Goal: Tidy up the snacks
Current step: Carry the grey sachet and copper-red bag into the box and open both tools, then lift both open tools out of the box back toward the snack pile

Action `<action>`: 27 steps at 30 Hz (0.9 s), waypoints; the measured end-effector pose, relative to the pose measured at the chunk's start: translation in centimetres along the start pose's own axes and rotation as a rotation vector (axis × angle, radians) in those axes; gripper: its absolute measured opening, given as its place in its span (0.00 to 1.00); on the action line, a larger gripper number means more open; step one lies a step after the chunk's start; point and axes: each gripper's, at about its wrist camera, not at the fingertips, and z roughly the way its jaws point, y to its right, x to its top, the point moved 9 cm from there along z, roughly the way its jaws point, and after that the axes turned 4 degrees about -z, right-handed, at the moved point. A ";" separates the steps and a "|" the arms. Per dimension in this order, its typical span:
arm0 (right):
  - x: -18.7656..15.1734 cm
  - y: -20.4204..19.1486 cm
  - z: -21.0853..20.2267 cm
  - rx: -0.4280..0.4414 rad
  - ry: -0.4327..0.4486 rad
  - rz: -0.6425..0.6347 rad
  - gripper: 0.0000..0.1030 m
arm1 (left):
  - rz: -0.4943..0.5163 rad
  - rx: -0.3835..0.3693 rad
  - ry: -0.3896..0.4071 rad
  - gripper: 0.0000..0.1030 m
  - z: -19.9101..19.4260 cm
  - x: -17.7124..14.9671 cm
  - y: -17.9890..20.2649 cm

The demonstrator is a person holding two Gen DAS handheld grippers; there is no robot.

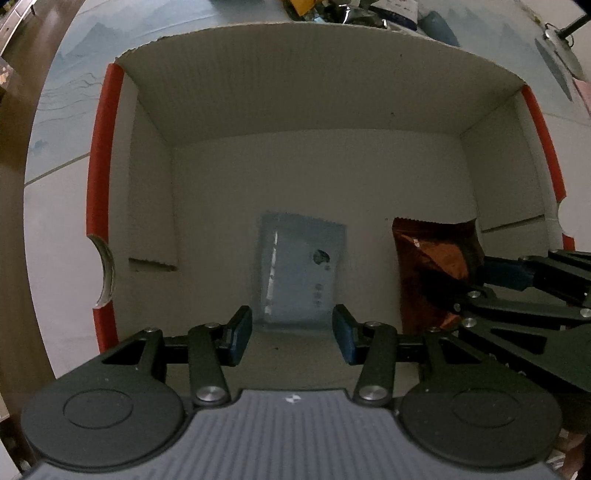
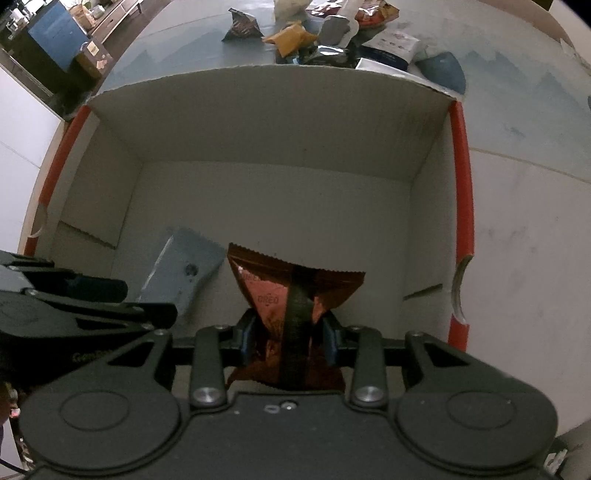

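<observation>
A white cardboard box with red edges (image 1: 99, 177) (image 2: 461, 177) lies open below both grippers. A pale blue snack packet (image 1: 301, 269) (image 2: 181, 273) lies flat on the box floor. My left gripper (image 1: 291, 332) is open just above the packet's near end, not touching it. My right gripper (image 2: 290, 338) is shut on a brown-orange Oreo packet (image 2: 280, 295) (image 1: 432, 266) inside the box, to the right of the blue packet. The right gripper shows at the right edge of the left wrist view (image 1: 495, 284).
A pile of several loose snack packets (image 2: 332, 33) (image 1: 351, 11) lies on the blue-patterned table beyond the box's far wall. A dark blue packet (image 2: 443, 70) lies at the far right corner. The box has cut-out handles (image 1: 105, 273) (image 2: 458, 288).
</observation>
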 end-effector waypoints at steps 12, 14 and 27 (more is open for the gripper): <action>0.5 0.5 -2.2 0.027 0.042 0.004 0.36 | 0.015 -0.031 0.079 0.50 -3.1 -0.6 -0.5; 0.5 0.6 -2.9 0.037 0.053 0.005 0.36 | 0.013 -0.044 0.097 0.50 -4.0 -0.7 -0.5; 3.5 1.8 -11.1 0.072 0.235 -0.014 0.41 | 0.047 -0.085 0.283 0.50 -12.9 1.2 0.8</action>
